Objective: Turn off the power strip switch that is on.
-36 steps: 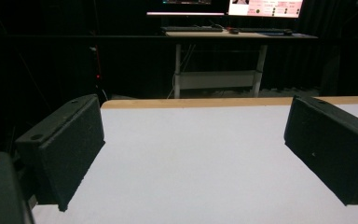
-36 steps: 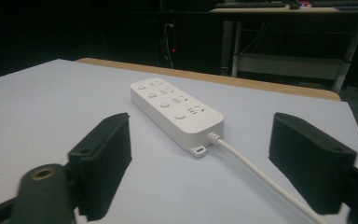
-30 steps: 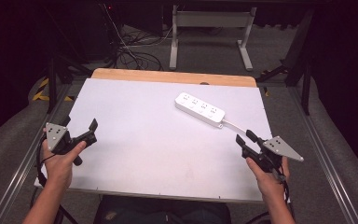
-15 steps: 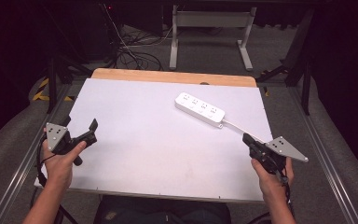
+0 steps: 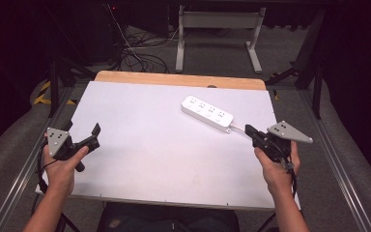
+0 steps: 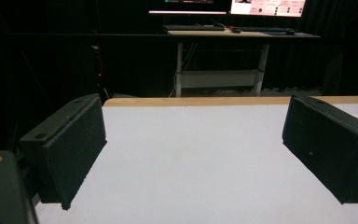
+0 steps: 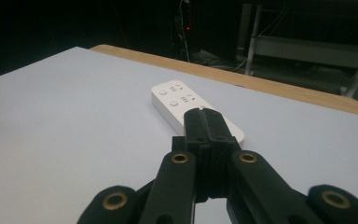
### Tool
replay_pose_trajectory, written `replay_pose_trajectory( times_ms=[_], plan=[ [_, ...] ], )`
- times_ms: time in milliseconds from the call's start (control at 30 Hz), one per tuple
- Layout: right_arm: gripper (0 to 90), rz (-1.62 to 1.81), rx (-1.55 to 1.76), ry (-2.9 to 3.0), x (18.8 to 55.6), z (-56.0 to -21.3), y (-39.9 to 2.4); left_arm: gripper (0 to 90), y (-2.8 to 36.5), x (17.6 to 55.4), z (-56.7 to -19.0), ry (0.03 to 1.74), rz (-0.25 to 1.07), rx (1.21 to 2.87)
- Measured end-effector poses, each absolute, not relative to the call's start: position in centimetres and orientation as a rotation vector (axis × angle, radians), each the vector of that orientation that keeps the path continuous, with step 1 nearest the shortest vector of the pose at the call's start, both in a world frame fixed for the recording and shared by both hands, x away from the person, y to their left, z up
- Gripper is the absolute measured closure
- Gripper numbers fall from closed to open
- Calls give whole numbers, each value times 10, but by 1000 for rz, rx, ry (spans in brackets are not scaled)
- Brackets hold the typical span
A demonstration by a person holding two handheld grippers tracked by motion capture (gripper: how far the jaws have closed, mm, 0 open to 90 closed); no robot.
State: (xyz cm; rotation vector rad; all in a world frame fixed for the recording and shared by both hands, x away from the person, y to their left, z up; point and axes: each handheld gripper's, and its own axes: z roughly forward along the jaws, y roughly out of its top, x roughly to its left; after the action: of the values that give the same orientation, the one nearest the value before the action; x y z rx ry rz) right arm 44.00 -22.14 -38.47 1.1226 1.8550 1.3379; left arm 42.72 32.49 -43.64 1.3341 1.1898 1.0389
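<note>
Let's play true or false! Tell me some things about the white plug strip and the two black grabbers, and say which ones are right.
1. The power strip lies on the white table. True.
2. The right gripper has its jaws wide apart. False: they are shut together with nothing between them.
3. The left gripper is open. True.
4. The left gripper is holding the power strip. False: it holds nothing, far from the strip.

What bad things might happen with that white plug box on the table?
The right tool is shut and sits just beside the power strip's cable end; shut like this it can only nudge the strip, perhaps sliding it across the white table. The strip's short cable lies near that tool and might snag on it.
</note>
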Motion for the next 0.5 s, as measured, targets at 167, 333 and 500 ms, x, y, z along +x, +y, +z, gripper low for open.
replay_pose_trajectory(
  times_ms=[167,333,500],
  plan=[
    [900,1306,1152,1887,461,-374,-207,67,325,427,-436,1187,1042,1337],
    [900,1241,1135,1946,481,-367,-187,71,324,427,-437,1183,1047,1350],
    [900,1169,1158,2012,511,-367,-173,75,324,426,-437,1181,1051,1349]
  ],
)
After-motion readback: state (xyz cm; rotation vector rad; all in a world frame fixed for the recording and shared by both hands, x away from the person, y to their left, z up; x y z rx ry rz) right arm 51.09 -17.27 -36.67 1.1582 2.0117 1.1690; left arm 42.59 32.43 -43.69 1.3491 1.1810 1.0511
